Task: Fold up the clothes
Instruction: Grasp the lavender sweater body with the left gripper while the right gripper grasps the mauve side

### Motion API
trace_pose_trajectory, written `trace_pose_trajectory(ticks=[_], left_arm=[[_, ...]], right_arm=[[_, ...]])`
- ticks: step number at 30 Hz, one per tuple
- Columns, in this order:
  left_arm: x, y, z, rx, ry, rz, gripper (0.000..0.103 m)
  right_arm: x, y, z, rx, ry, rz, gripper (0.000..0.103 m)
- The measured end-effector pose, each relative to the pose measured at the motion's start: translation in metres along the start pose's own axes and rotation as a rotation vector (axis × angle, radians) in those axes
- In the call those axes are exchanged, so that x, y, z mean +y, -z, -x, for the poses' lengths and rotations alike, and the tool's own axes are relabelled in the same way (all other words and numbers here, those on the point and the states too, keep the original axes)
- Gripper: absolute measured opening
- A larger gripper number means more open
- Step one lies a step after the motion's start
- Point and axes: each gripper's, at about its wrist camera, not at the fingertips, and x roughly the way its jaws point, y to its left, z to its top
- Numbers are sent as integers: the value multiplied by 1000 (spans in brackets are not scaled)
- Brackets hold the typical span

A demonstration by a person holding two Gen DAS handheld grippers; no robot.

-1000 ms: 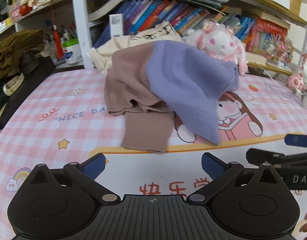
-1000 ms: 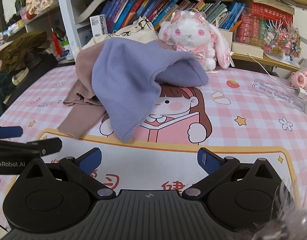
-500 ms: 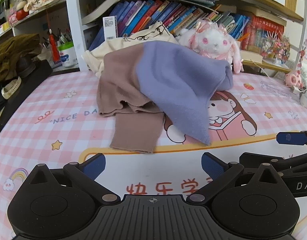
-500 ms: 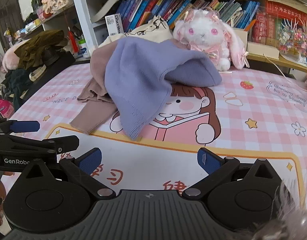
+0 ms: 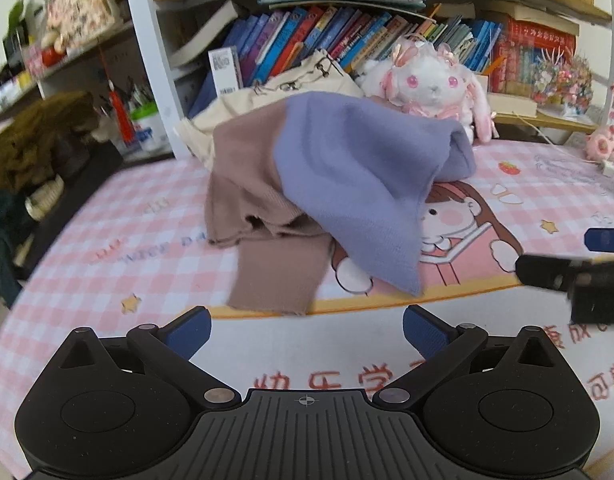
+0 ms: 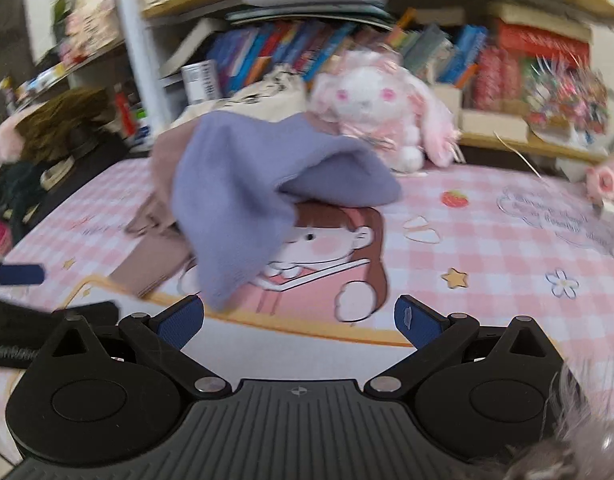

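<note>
Hovering spread and empty above the pink checked desk (image 5: 155,240): left tongs (image 5: 305,330), right tongs (image 6: 299,320). Lying heaped beyond both, against the bookshelf (image 5: 347,40): purple sweater (image 5: 347,176) draping over brown sweater (image 5: 247,184)

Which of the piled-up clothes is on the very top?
The purple knit is on top. It drapes over the brown knit, whose sleeve sticks out flat on the mat, while the cream garment sits behind them against the books.
</note>
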Motion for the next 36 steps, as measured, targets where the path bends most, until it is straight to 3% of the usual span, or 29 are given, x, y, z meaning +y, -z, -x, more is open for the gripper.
trace_pose_trajectory(ticks=[8,11,13,15,18,19,21,23,26,30,32,36], left_arm=[[-44,-34,-35,-60,13,-131,102],[-75,-51,-60,-98,21,-209,93],[-95,-62,-76,-122,-1,-260,93],[-114,-70,-94,-141,-65,-325,93],[-130,-74,-122,-147,-220,-431,91],[-128,-74,-128,-145,-261,-450,86],[-115,-74,-130,-140,-298,-453,41],[-96,-76,-121,-140,-273,-426,18],[-70,-74,-90,-178,-197,-384,9],[-63,-62,-37,-239,-139,-443,7],[-60,-56,-9,-245,-114,-428,7],[-54,-45,39,-235,-70,-361,7]], right_arm=[[-54,-13,4,11,4,-220,93],[-79,-11,15,19,-35,-335,86],[-89,-11,22,14,-58,-385,83],[-98,-11,28,14,-94,-449,82],[-113,-9,31,18,-185,-602,82],[-116,-9,31,19,-224,-657,82],[-119,-8,31,18,-285,-724,82],[-118,-9,25,30,-357,-780,85],[-114,-2,8,45,-492,-933,89],[-104,15,-25,54,-698,-1254,91],[-95,20,-40,87,-722,-1348,91],[-80,29,-59,157,-703,-1398,86]])
